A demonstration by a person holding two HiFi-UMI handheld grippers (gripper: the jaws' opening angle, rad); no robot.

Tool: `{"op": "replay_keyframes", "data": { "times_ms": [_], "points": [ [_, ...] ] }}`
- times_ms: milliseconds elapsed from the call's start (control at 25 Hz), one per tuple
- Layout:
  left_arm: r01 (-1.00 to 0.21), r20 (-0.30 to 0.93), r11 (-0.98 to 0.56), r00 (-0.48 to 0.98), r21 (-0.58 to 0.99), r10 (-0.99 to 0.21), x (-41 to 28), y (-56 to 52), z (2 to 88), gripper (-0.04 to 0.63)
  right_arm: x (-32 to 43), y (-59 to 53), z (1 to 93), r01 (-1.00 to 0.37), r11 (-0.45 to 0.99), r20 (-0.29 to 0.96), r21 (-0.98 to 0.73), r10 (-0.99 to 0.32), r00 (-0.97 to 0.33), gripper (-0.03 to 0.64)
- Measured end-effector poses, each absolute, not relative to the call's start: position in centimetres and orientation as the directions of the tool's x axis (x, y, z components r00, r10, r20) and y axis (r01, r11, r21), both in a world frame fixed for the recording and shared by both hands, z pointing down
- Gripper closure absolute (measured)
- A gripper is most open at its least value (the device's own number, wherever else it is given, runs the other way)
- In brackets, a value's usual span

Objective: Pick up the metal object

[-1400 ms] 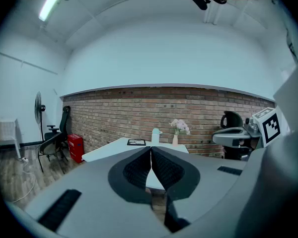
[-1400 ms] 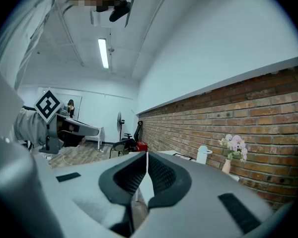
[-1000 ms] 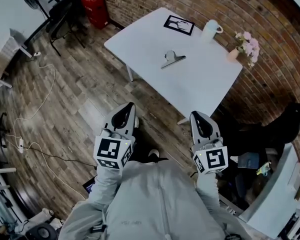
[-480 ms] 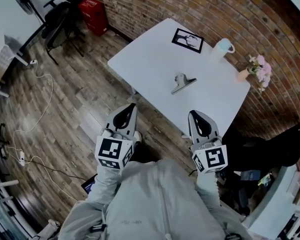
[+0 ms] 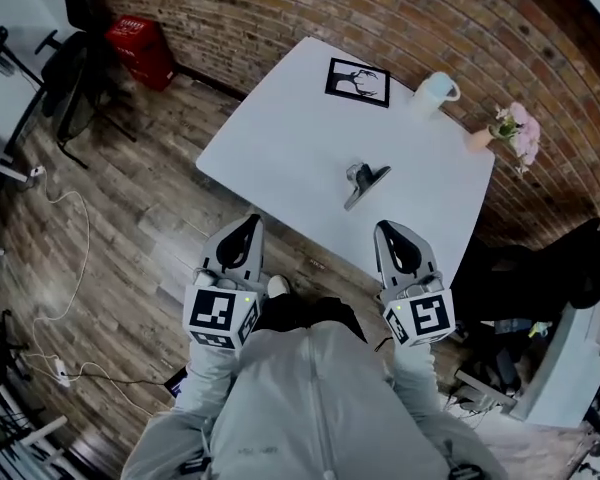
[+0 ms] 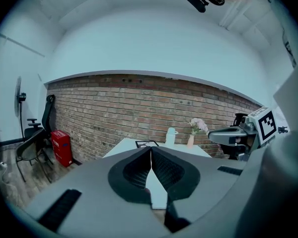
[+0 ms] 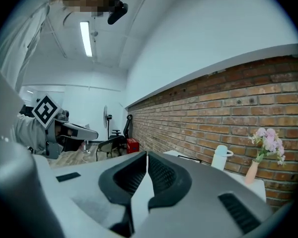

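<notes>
The metal object, a silver bulldog clip (image 5: 365,181), lies on the white table (image 5: 280,138), towards its near edge. Both grippers hang in front of the person's chest, short of the table and above the wooden floor. My left gripper (image 5: 246,225) is shut with nothing in it; its jaws meet in the left gripper view (image 6: 151,148). My right gripper (image 5: 389,230) sits at the table's near edge, closest to the clip, and is also shut and empty (image 7: 147,154). The clip shows in neither gripper view.
A framed black picture (image 5: 358,80), a white cup (image 5: 432,91) and a vase of pink flowers (image 5: 510,133) stand along the table's far side by the brick wall. A red crate (image 5: 140,43) and an office chair (image 5: 75,88) sit far left. A cable (image 5: 65,238) trails over the floor.
The table and clip have come nearer to the grippers in the head view, and the scene has turned. Both grippers stay shut and level.
</notes>
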State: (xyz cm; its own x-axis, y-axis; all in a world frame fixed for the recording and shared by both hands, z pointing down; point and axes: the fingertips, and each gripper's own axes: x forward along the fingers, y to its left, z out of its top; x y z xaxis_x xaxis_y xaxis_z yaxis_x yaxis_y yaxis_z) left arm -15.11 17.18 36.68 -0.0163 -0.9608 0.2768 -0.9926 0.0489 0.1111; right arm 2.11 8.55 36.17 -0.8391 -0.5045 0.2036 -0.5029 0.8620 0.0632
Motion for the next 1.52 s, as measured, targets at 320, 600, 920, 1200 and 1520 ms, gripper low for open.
{"op": "replay_keyframes", "data": {
  "times_ms": [320, 600, 920, 1200, 1520],
  "points": [
    [-0.988, 0.322, -0.053, 0.098, 0.145, -0.942, -15.9, 13.1, 38.8, 0.568, 2.4, 5.7, 38.0, -0.594, 0.803, 0.269, 0.049, -0.584, -0.766, 0.592],
    [-0.982, 0.325, -0.117, 0.159, 0.145, -0.932, -15.8, 8.2, 39.7, 0.568, 2.8, 2.0, 39.1, -0.643, 0.765, 0.272, 0.041, -0.628, -0.729, 0.592],
    [-0.970, 0.303, -0.213, 0.238, 0.114, -0.923, -14.9, -0.4, 38.5, 0.568, 3.7, -4.6, 38.6, -0.704, 0.710, 0.242, 0.028, -0.688, -0.684, 0.592],
    [-0.941, 0.300, -0.330, 0.337, 0.076, -0.892, -12.4, -7.6, 37.2, 0.568, 5.5, -9.9, 37.4, -0.758, 0.652, 0.209, 0.014, -0.743, -0.636, 0.592],
    [-0.905, 0.326, -0.419, 0.419, 0.075, -0.847, -10.3, -10.2, 37.9, 0.568, 7.0, -11.2, 37.3, -0.787, 0.616, 0.220, -0.001, -0.768, -0.601, 0.592]
  ]
}}
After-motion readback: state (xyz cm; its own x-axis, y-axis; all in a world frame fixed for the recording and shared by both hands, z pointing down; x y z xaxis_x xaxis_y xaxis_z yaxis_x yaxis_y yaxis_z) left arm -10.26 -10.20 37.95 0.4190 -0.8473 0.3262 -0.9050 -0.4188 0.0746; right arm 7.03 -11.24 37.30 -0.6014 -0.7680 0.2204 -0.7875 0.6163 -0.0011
